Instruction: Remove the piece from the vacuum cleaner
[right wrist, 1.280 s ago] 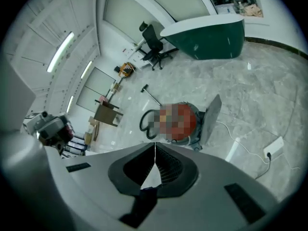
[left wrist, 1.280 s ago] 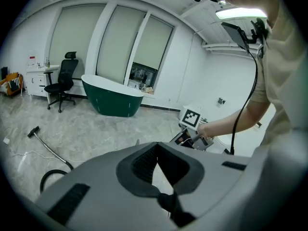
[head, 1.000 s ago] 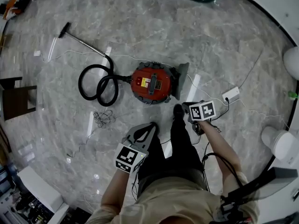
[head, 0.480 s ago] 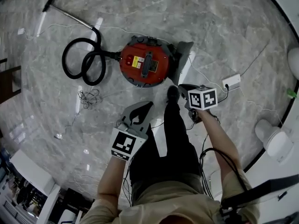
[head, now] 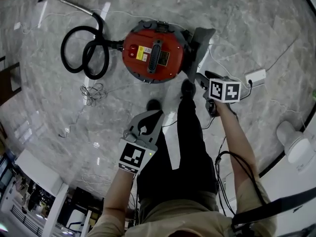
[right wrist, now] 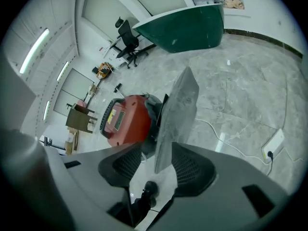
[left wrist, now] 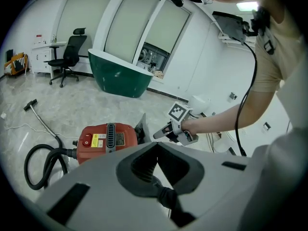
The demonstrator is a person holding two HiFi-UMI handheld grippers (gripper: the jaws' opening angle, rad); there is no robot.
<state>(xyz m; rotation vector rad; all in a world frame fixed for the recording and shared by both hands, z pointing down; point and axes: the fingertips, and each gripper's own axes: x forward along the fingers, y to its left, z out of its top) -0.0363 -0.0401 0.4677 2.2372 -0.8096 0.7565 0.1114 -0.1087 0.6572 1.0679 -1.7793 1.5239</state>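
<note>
Left claw (head: 156, 115) hangs in front of the person's knees, short of the vacuum cleaner (head: 153, 51) and touching nothing; its two pads meet with nothing between them. On the vacuum cleaner's far left a black hose (head: 79, 48) lies coiled in loops on the marble floor (head: 247, 23), plugged into the red drum's side. A small tangle of thin cord (head: 93, 94) lies on the floor below the hose. Against the vacuum cleaner's right side stands the grey flat piece (head: 200, 46), upright and in its place on the machine. Right claw (right wrist: 162, 166) sits just beside that piece, at its near end. Its jaws have just been opening and stand partway apart, and the piece's lower edge shows in the gap between the pads, which do not press on it. Further right of the vacuum cleaner, a white power strip (head: 255, 76) lies on the floor with its cable trailing off.
</note>
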